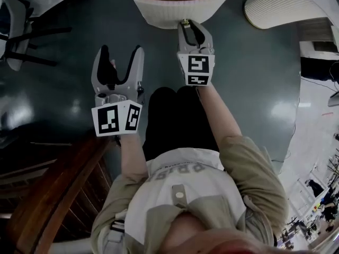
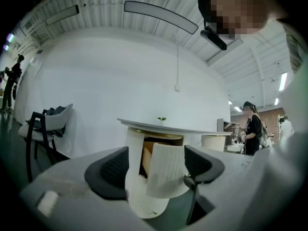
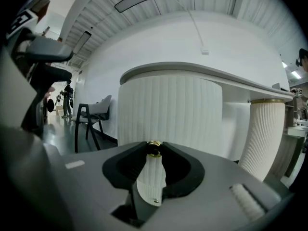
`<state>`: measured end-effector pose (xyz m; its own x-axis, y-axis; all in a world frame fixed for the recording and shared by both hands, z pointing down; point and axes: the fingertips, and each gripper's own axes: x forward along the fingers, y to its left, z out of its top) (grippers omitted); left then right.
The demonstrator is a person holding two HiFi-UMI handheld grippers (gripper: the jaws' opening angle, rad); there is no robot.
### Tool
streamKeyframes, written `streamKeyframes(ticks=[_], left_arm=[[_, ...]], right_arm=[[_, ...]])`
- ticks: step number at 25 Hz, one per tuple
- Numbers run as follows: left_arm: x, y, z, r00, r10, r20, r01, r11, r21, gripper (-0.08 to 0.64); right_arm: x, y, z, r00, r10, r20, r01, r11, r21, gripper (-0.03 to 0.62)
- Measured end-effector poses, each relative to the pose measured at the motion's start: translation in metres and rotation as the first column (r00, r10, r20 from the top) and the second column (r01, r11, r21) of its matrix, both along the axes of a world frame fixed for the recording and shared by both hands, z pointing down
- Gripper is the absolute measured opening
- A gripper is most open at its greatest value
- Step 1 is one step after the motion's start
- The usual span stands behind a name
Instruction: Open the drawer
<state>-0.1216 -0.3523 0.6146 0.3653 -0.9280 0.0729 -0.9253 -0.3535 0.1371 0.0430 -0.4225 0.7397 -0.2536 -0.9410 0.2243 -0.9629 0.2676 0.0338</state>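
A chair (image 1: pixel 16 36) is standing at far left. The left gripper (image 1: pixel 121 52) is hovering wide open and empty, short of the drawer (image 1: pixel 180 12). The right gripper (image 1: pixel 186 23) is pinching the drawer's brass knob (image 3: pixel 154 148), and the drawer is sticking partly out of its white cabinet (image 2: pixel 137 191).

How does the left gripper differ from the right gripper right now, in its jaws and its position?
The left gripper has its jaws wide apart with nothing between them; the right gripper has its jaws closed on the drawer's gold knob. The left gripper hangs back from the white ribbed drawer, touching nothing, while the right gripper reaches the drawer's front. Both point toward the drawer.
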Motion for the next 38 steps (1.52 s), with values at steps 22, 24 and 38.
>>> streamKeyframes(ticks=[22, 24, 38], left_arm=[[-0.01, 0.025, -0.078, 0.997, -0.059, -0.052, 0.059, 0.998, -0.011, 0.367], [-0.009, 0.027, -0.081, 0.997, -0.065, -0.049, 0.064, 0.998, -0.005, 0.367], [-0.008, 0.058, -0.116, 0.997, -0.068, -0.032, 0.066, 0.997, -0.047, 0.367]], right_arm=[[0.003, 0.046, 0.01, 1.0, 0.005, -0.021, -0.008, 0.991, -0.13, 0.104], [0.004, 0.05, 0.011, 1.0, 0.003, -0.026, -0.007, 0.991, -0.136, 0.104], [0.006, 0.102, 0.016, 0.999, -0.015, -0.04, 0.005, 0.966, -0.257, 0.104]])
